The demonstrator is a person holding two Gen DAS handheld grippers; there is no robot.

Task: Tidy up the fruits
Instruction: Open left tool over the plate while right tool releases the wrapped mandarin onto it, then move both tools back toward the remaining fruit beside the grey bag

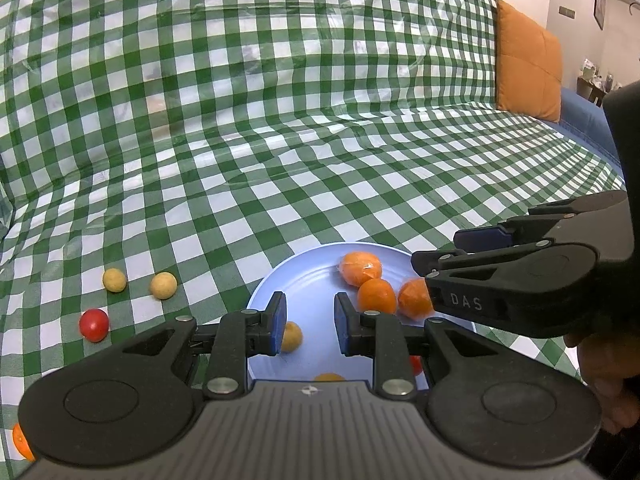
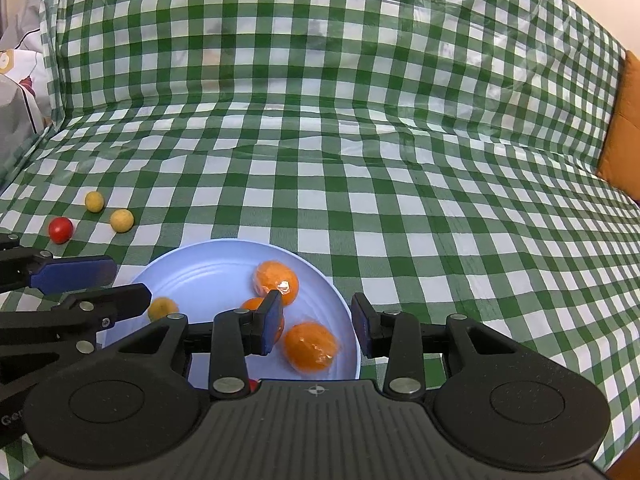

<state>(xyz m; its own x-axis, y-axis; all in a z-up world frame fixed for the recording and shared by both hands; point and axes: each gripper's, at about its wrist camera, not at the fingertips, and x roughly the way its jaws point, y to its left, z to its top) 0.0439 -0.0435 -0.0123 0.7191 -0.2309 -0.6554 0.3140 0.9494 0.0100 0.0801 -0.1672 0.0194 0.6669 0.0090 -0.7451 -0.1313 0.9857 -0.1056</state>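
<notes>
A light blue plate lies on the green checked cloth. It holds three plastic-wrapped oranges, a small yellow fruit and a red fruit mostly hidden by the gripper body. My left gripper hovers over the plate's left half, its jaws a narrow gap apart with nothing between them. My right gripper hangs over the plate's right side, jaws slightly apart and empty, above the oranges. Two yellow balls and a red tomato sit on the cloth left of the plate.
Another orange peeks out at the lower left edge. The checked cloth drapes over a sofa seat and backrest. An orange cushion leans at the right end. A hand holds the right gripper.
</notes>
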